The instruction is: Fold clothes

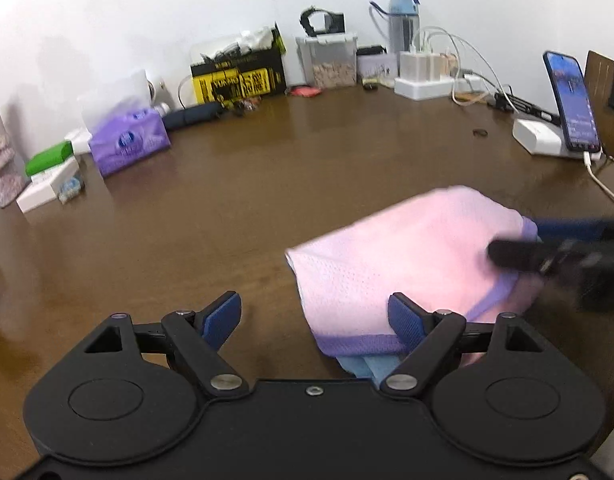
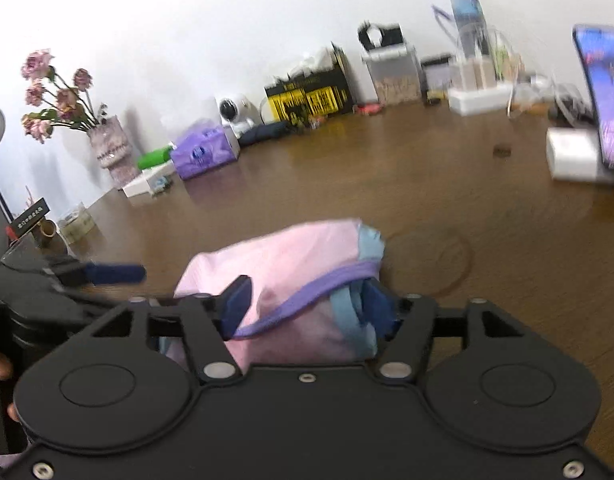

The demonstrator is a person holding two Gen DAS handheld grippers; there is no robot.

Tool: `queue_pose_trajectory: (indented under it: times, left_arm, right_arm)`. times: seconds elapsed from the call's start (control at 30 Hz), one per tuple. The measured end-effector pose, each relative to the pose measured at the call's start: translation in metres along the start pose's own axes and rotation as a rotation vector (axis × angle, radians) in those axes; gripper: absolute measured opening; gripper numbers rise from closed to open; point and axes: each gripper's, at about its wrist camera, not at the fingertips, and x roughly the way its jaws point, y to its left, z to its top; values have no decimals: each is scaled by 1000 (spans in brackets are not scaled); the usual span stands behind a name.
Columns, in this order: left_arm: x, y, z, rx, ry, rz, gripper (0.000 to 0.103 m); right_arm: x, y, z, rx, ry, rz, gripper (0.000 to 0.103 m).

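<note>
The left gripper (image 1: 315, 320) stands wide apart, its blue pads (image 1: 223, 320) holding nothing, with bare table (image 1: 227, 208) showing between them; the folded pink garment (image 1: 399, 264) lies on the wood just ahead and to its right, its purple-trimmed edge tucked against the right-hand pad. From the other side, the right gripper (image 2: 309, 306) has its fingers spread around the near end of that same garment (image 2: 291, 264), the cloth bunched between the pads (image 2: 237, 304), though whether they actually press on it I cannot tell. A light blue layer peeks from under the pink. Along the wall sit a purple tissue box (image 1: 127, 140), a yellow-and-black box (image 1: 239, 76) and a propped phone (image 1: 573, 100).
</note>
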Motion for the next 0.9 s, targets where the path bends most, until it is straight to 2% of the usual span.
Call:
queue_pose_trajectory:
  times: [0.2, 0.3, 0.4, 0.43, 0.5, 0.6, 0.67, 0.77, 0.9]
  left_arm:
    - [0, 4, -5, -6, 10, -13, 79]
    - [-13, 16, -1, -81, -8, -68, 79]
    - [-37, 35, 8, -234, -89, -153, 80]
    - [-39, 36, 9, -244, -100, -155, 81]
    - [-37, 32, 10, -228, -94, -127, 81]
    - [-16, 14, 3, -156, -20, -15, 81]
    - [-10, 10, -1, -157, 6, -24, 81]
    - [-3, 8, -4, -167, 43, -84, 81]
    - [0, 0, -6, -103, 38, -89, 81]
  right_arm:
    - [-9, -1, 9, -80, -51, -38, 77]
    - [-7, -6, 10, -74, -32, -43, 78]
    - [-6, -8, 10, -82, -13, -34, 78]
    - [-5, -8, 10, -91, -11, -30, 80]
    - [-3, -8, 11, -105, -9, -23, 84]
    - [6, -8, 13, -114, 14, -9, 84]
    - [11, -7, 13, -126, 33, -9, 84]
    - [17, -8, 12, -144, 62, -16, 84]
    - [24, -7, 7, -144, 96, -6, 84]
